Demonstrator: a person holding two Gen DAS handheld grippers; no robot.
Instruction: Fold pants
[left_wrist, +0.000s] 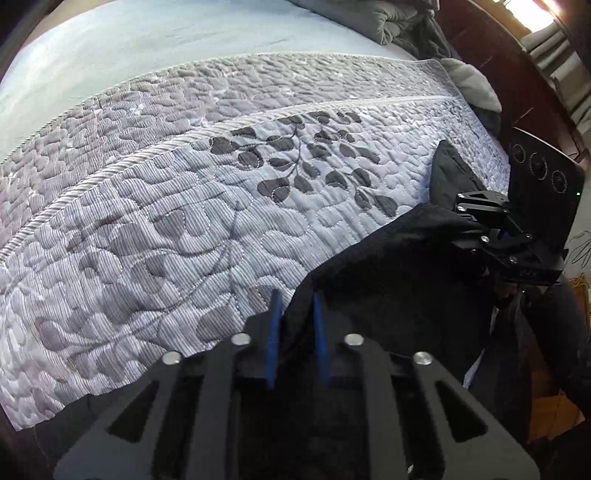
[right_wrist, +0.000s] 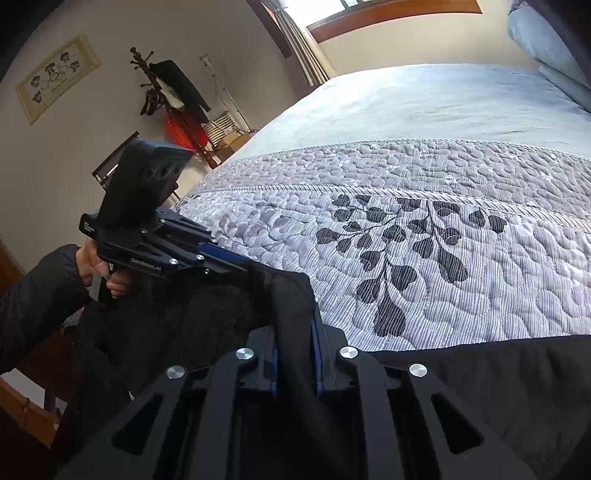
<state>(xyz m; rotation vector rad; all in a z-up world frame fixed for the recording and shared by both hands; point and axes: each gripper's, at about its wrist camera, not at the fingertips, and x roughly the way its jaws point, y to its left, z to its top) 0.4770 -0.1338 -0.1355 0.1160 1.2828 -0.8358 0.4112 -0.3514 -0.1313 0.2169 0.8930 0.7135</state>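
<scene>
Black fabric pants (left_wrist: 388, 266): bunched above your grey quilted leaf-pattern bedspread (left_wrist: 184, 221).
Left gripper (left_wrist: 297, 332): pinches the waistband; body reads "GenRobot.AI".
Right gripper (right_wrist: 295, 343): clamps the fabric.

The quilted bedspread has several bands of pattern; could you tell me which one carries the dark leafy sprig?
The middle band of the quilted bedspread, below the corded ridge; its dark leaf sprig stands out, while the upper band shows only pale pebble quilting.

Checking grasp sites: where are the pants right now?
The black pants hang at the near edge of the quilted bedspread, held between the left gripper and right gripper.
</scene>
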